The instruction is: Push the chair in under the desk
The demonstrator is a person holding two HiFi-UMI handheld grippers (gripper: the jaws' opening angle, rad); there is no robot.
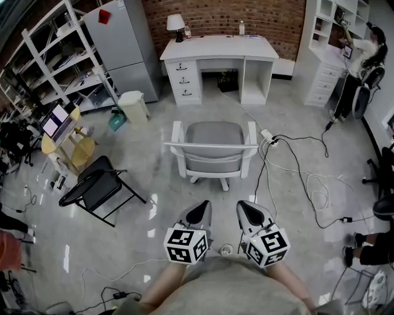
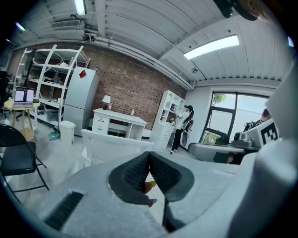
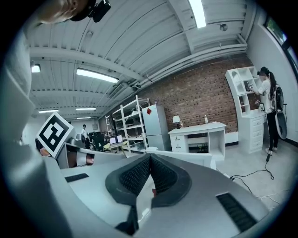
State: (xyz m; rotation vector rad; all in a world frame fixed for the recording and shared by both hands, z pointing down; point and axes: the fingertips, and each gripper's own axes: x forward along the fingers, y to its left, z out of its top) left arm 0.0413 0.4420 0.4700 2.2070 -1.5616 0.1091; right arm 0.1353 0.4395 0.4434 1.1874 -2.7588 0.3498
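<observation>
grey polished floor [image 1: 154,184] runs to a brick wall [image 1: 215,15] in the head view. the white chair [image 1: 214,147] stands mid-room, well apart from the white bench [image 1: 218,48] at the far wall, its backrest on the near side. the left hand-held gripper [image 1: 198,212] and right hand-held gripper [image 1: 251,212] hover near the backrest, not touching it. left gripper view: jaws pressed together, holding nothing. right gripper view: jaws likewise closed and empty.
</observation>
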